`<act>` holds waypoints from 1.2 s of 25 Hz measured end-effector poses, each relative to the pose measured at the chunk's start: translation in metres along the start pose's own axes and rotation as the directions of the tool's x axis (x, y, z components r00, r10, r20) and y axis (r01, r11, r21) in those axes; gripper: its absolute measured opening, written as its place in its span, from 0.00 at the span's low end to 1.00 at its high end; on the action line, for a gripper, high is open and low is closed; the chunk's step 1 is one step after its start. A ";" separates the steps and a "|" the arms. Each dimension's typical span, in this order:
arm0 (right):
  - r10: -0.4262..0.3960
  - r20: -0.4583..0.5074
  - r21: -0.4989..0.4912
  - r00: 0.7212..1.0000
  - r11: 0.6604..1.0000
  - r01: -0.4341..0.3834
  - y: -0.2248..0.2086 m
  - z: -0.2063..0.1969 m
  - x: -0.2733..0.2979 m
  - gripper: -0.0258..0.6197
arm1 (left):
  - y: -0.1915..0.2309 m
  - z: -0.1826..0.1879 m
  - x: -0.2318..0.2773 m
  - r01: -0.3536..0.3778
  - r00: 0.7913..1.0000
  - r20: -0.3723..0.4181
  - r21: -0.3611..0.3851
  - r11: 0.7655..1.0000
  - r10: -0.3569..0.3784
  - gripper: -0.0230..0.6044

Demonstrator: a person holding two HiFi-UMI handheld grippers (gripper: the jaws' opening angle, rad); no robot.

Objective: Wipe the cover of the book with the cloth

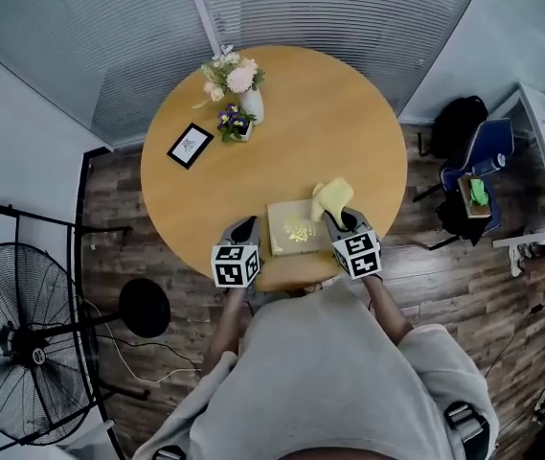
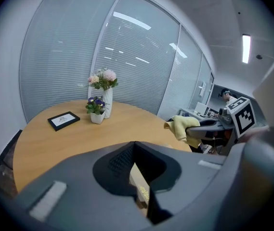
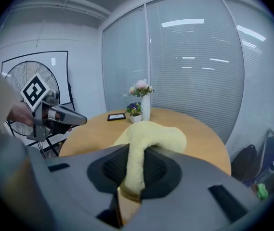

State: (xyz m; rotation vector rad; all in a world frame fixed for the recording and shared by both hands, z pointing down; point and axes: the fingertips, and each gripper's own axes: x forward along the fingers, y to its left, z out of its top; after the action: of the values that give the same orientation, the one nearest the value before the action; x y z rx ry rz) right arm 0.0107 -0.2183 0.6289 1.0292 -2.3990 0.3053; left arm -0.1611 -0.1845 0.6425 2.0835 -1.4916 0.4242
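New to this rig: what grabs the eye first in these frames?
The pale yellow cloth pinched in the right gripper stands out, bunched by the far right corner of the gold-patterned book at the near rim of the round wooden table. The left gripper sits shut beside the book's left edge; a vase of flowers stands at the table's far side.

place: office meeting room | evidence: blind-covered glass walls (image 1: 349, 17), round table (image 1: 349, 132), desk chair (image 1: 492, 138)
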 end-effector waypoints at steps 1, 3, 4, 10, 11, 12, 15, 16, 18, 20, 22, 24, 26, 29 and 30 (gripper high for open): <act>0.006 0.007 -0.003 1.000 1.000 -0.006 0.003 0.005 0.002 0.13 | 0.003 0.000 -0.003 -0.008 1.000 0.004 -0.002 1.000 0.008 0.05; 0.017 0.019 -0.009 1.000 1.000 -0.017 0.007 0.011 0.007 0.13 | 0.010 0.000 -0.007 -0.023 1.000 0.009 -0.008 1.000 0.023 0.05; 0.023 0.023 -0.012 0.999 1.000 -0.022 0.010 0.014 0.009 0.13 | 0.014 0.001 -0.008 -0.031 0.999 0.012 -0.012 0.999 0.031 0.05; 0.046 0.042 -0.018 0.998 0.999 -0.045 0.021 0.027 0.018 0.13 | 0.031 0.006 -0.018 -0.068 0.997 0.030 -0.030 0.997 0.069 0.05; 0.047 0.044 -0.016 0.998 0.999 -0.046 0.022 0.028 0.019 0.13 | 0.032 0.006 -0.019 -0.072 0.997 0.031 -0.032 0.997 0.073 0.05; 0.048 0.046 -0.015 0.998 0.999 -0.047 0.024 0.029 0.019 0.13 | 0.034 0.005 -0.020 -0.076 0.997 0.031 -0.034 0.997 0.077 0.05; 0.053 0.044 -0.018 0.998 0.998 -0.052 0.028 0.031 0.023 0.13 | 0.040 0.005 -0.023 -0.086 0.996 0.032 -0.045 0.995 0.088 0.05; 0.054 0.041 -0.021 0.998 0.998 -0.053 0.028 0.030 0.025 0.13 | 0.042 0.005 -0.023 -0.088 0.995 0.033 -0.047 0.995 0.090 0.05; 0.053 0.040 -0.027 0.998 0.998 -0.052 0.027 0.028 0.028 0.13 | 0.044 0.006 -0.022 -0.088 0.995 0.035 -0.049 0.995 0.090 0.05; 0.053 0.038 -0.029 0.998 0.998 -0.052 0.027 0.028 0.028 0.13 | 0.044 0.005 -0.021 -0.089 0.995 0.034 -0.051 0.995 0.090 0.05; 0.055 0.030 -0.025 0.998 0.998 -0.054 0.028 0.028 0.027 0.13 | 0.043 0.005 -0.019 -0.086 0.996 0.032 -0.049 0.995 0.087 0.05; 0.053 0.030 -0.024 0.998 0.998 -0.052 0.026 0.028 0.027 0.13 | 0.042 0.006 -0.018 -0.082 0.996 0.032 -0.047 0.995 0.084 0.05; 0.049 0.028 -0.024 0.998 0.999 -0.048 0.025 0.027 0.026 0.13 | 0.042 0.006 -0.016 -0.080 0.996 0.033 -0.049 0.996 0.082 0.05; 0.044 0.024 -0.025 0.999 0.999 -0.043 0.022 0.027 0.024 0.13 | 0.041 0.008 -0.014 -0.074 0.996 0.036 -0.048 0.996 0.076 0.05; 0.043 0.024 -0.026 0.999 0.999 -0.043 0.022 0.026 0.024 0.13 | 0.040 0.009 -0.014 -0.073 0.996 0.037 -0.048 0.996 0.075 0.05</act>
State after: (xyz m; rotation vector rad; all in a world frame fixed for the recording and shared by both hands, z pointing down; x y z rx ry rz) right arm -0.0284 -0.2283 0.6195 0.9764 -2.4430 0.2785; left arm -0.2038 -0.1887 0.6377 2.0160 -1.5903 0.3748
